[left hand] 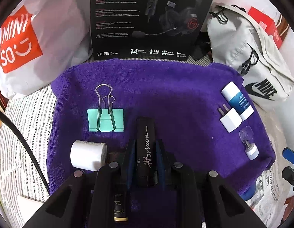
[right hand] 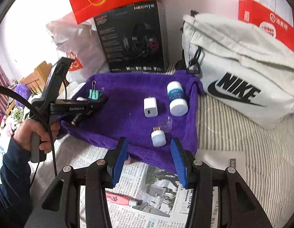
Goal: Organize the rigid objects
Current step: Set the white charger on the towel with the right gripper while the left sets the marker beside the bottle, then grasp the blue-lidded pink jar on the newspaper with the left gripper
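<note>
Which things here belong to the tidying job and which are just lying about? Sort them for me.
Job: black Horizon tube gripped by the left gripper, green binder clip, white roll, white charger, blue-labelled bottle, small USB light.

Lying about: Nike bag, headset box, Miniso bag, newspaper.

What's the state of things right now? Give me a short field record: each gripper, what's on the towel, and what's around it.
left gripper: shut on black tube marked Horizon, low over the purple towel
right gripper: open, holding nothing, at the towel's near edge
towel, left part: green binder clip, white roll
towel, right part: white charger plug, white and blue bottle, small white USB light with its clear cap
behind towel: black headset box, white Nike bag
under right gripper: newspaper, pink pen
</note>
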A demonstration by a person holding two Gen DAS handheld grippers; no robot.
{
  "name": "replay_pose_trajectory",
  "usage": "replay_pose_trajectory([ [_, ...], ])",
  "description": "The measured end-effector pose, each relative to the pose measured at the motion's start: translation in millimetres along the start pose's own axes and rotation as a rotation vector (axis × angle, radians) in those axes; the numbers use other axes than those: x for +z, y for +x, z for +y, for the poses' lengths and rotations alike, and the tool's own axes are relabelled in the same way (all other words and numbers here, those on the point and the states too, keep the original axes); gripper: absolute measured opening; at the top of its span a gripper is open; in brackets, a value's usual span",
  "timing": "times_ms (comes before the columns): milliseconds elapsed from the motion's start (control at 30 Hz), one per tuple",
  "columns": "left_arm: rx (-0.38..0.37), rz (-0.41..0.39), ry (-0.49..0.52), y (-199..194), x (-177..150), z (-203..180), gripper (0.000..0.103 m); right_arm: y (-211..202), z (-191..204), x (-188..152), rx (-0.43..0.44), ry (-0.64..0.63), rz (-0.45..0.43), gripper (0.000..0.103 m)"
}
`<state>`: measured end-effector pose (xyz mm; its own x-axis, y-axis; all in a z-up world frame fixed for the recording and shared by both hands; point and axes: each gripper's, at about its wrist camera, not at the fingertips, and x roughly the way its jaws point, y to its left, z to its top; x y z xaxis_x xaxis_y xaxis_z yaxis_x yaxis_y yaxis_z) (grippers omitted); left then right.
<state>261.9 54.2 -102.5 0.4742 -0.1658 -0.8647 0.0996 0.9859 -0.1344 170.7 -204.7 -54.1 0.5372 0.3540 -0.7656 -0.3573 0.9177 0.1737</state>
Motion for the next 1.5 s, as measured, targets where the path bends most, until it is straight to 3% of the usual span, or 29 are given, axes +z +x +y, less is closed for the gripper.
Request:
replay_pose_trajectory([
  [267, 0.014, 0.004, -0.003, 0.9, -0.7, -0.7, 0.022, -9.5, -6.0, -5.7, 0.003, 0.028, -0.012, 0.047],
  [400, -0.029, -0.001, -0.013, 0.6, -4.6, -5.5, 0.042, -19.4, -6.8, -9.3, 0.011, 0.027, -0.021, 0.047],
  [567, 0.024, 0.03, -0.019, -4.5, -8.1, -13.6, 0.042, -30.2, -9.6, -15.7, 0.007, 0.048, -0.036, 0.049],
  [900, -0.002, -0.082, 0.015, -84.8, -51.6, -34.9, 0.042, -50.9, -18.8, -33.9, 0.024, 0.085, -0.063, 0.051],
  [1133, -0.097, -0.109, 0.049, -117.4, -99.0, -61.2, 0.044, -61.0, -22.1, -44.4, 0.021, 0.091, -0.068, 0.051],
  [1267, -0.149, -0.08, 0.104, -106.5, -111.5, -90.9, 0.044, -63.2, -24.5, -47.7, 0.018, 0.097, -0.065, 0.052],
  [1500, -0.14, -0.047, 0.182, -66.5, -101.8, -122.6, 0.044, -66.7, -30.3, -52.9, -0.003, 0.082, -0.055, 0.053],
])
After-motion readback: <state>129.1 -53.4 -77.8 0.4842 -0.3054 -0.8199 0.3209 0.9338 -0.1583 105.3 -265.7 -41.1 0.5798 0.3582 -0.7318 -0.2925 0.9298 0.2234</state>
